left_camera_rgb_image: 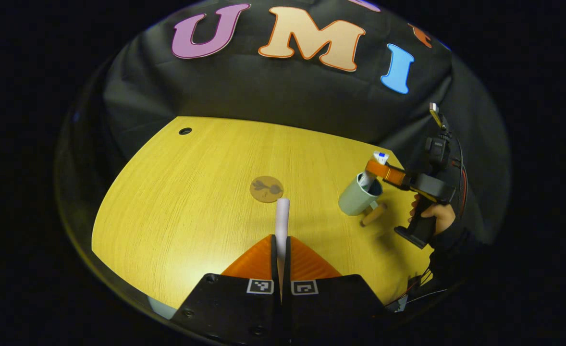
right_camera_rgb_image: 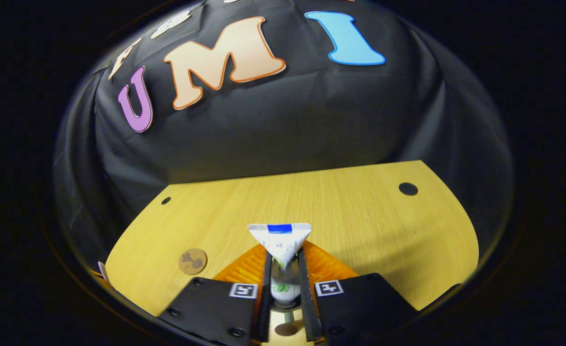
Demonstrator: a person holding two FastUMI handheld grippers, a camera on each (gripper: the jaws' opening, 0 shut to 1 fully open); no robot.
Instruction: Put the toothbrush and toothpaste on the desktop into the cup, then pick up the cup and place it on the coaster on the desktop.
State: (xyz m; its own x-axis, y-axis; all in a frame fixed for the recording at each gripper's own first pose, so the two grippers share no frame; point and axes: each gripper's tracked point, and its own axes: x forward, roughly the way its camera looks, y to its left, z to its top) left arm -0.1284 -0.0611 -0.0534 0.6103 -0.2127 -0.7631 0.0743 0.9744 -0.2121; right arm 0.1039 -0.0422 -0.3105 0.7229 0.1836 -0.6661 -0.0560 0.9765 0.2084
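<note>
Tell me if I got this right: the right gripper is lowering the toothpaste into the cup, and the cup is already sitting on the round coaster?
Not quite. The cup isn't on the coaster; it stands on the bare desktop off to one side of it, as the left gripper view shows. The rest holds: the right gripper has the toothpaste at the cup's mouth.
</note>
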